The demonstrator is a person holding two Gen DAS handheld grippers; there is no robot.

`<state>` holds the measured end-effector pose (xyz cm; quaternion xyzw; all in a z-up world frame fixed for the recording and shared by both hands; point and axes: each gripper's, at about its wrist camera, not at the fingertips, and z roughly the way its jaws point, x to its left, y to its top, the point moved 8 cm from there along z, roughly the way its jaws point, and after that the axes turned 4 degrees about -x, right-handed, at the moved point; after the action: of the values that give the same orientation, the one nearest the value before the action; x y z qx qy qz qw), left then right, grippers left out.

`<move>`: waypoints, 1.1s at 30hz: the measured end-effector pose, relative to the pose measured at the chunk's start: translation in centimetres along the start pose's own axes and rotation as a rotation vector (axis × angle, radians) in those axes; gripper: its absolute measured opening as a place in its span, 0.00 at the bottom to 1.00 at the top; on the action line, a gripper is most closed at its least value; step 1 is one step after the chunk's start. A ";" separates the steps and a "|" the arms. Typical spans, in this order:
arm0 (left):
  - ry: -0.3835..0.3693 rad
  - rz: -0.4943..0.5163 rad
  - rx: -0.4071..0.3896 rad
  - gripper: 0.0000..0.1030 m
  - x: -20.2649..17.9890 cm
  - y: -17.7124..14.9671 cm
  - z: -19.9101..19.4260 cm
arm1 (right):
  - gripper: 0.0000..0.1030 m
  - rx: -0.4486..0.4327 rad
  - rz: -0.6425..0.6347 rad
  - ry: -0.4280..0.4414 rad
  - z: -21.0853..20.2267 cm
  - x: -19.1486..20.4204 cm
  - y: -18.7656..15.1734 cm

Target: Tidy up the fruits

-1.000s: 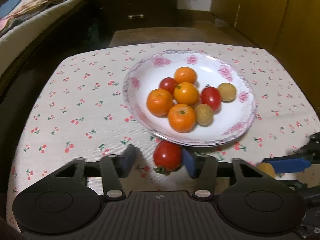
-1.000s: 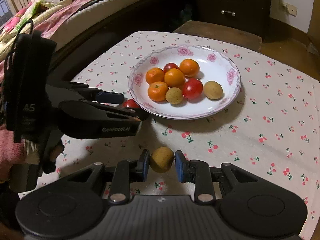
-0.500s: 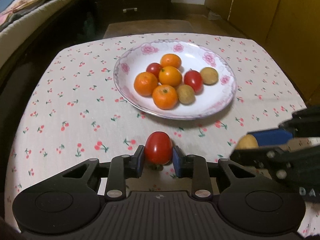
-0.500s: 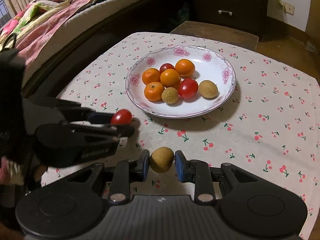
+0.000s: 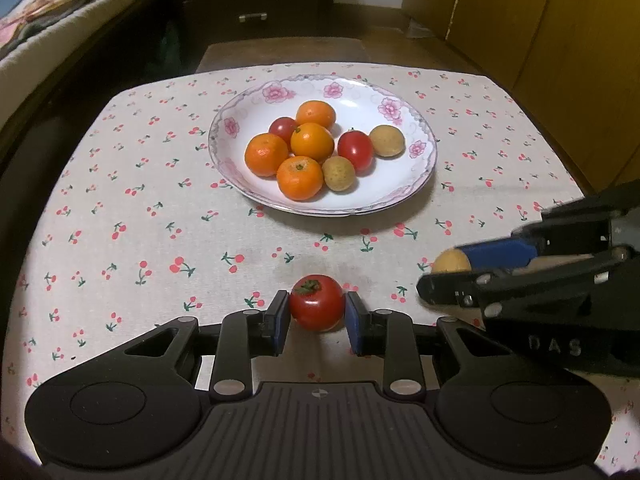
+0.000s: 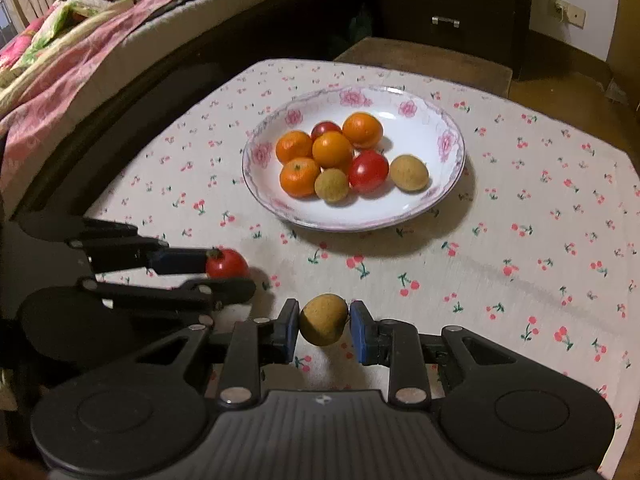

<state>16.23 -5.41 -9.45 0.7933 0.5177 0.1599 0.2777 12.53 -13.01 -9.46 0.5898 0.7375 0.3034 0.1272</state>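
So both grippers are loaded. The left gripper is pinched shut on a red tomato, low centre of its frame, and the right gripper is clamped on a brownish-yellow round fruit, same spot in its own view. The flowered plate with the rest of the fruit sits straight up-frame from both jaws, mid-table. From the right wrist view the two look about equally near, so either could go first, I'd guess.

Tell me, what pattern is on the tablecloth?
Small red cherries with green stems on a cream tablecloth, clearest in the left wrist view.
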 end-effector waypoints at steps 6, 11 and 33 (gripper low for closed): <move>0.011 -0.007 -0.011 0.38 0.3 0.1 0.3 | 0.27 0.019 0.003 0.006 0.6 -0.2 -0.6; 0.005 -0.017 -0.031 0.45 0.1 0.7 0.7 | 0.28 0.031 0.008 -0.002 1.0 -0.6 -1.1; -0.005 -0.211 -0.063 0.67 -0.4 3.1 2.9 | 0.27 0.025 -0.001 0.018 0.2 -1.2 -2.1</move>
<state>19.88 -7.56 -9.86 0.7256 0.5925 0.1439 0.3190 11.32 -14.34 -11.10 0.5881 0.7427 0.2995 0.1133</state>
